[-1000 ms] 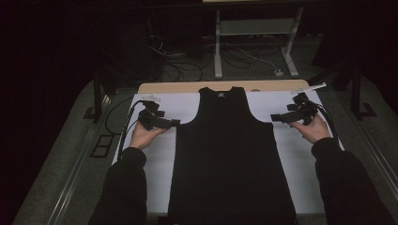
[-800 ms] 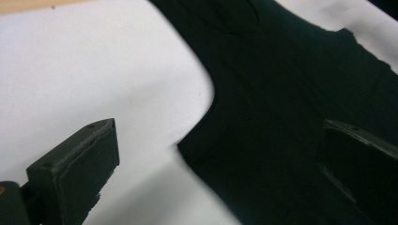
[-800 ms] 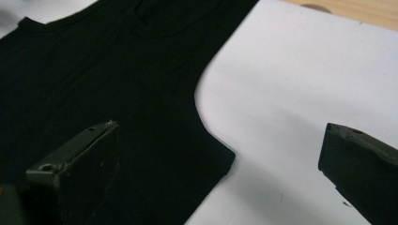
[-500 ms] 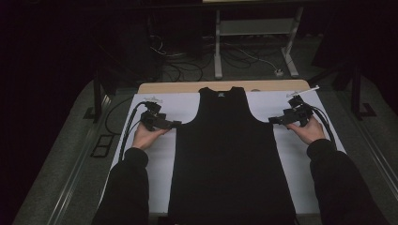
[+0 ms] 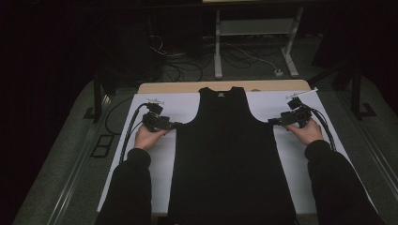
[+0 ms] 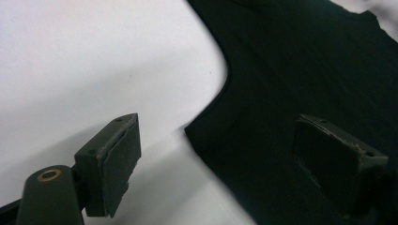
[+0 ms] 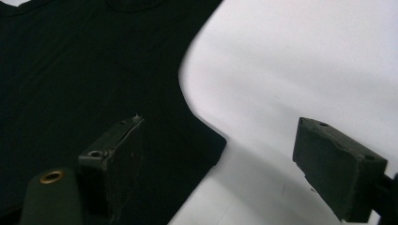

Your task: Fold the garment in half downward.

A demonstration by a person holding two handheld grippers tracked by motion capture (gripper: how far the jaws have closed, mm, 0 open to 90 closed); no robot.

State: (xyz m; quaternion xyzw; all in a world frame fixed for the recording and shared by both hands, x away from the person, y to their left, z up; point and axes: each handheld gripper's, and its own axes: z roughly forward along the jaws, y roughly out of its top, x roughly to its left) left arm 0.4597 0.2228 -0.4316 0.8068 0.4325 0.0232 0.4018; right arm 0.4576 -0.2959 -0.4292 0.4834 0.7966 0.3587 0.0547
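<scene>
Lies flat between left gripper (image 5: 176,124) and right gripper (image 5: 271,121): black tank top (image 5: 231,154), underarm corners inside wide, just-closing jaws.

Bare white sheet (image 5: 155,161) flanks the black tank top (image 5: 230,154) on both sides, open for passing

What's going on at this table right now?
A person holds a tool in each hand at either side of a black sleeveless top spread flat on a white sheet. The left tool and the right tool each sit at an underarm corner of the top. Both have just been closing, with the corner between the jaws, but the pads are not yet pressing on the fabric.
</scene>
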